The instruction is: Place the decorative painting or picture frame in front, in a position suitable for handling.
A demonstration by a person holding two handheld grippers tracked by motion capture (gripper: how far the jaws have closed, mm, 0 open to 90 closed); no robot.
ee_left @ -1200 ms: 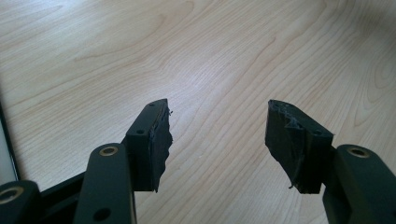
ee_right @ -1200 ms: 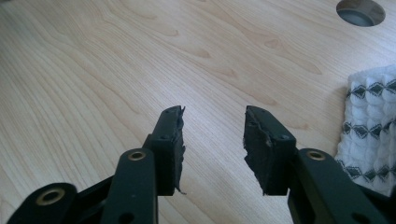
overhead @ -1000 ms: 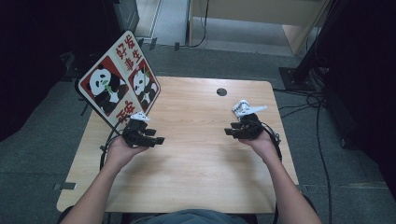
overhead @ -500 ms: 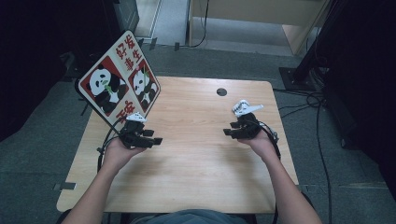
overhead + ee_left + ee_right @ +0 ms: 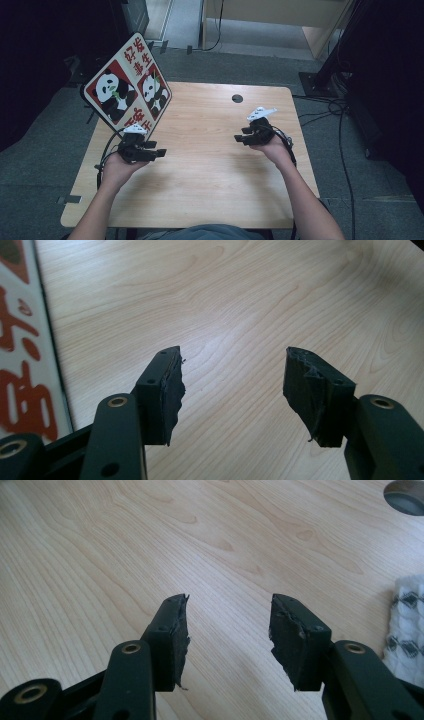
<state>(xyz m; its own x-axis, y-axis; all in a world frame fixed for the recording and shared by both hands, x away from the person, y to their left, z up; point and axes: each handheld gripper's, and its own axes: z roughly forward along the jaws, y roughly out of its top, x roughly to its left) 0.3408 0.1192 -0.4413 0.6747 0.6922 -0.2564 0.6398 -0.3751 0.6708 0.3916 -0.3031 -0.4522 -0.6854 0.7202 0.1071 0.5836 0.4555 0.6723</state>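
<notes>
Tongs gape beside panda sign — "好事".

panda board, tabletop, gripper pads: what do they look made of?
Panda board: seems a thin rigid printed sheet, glossy red and white with a dark edge; the core can't be told.
Table: pale wood-grain top, smooth and matte, likely laminate; a round grommet hole sits near the far edge.
Pads: black, matte, ragged at the edges, probably rubber or foam tape.

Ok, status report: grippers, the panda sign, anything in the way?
Left gripper open, empty. Right gripper open, empty, jaws just widened. Panda sign at table's left edge, untouched. Nothing in the way.
</notes>
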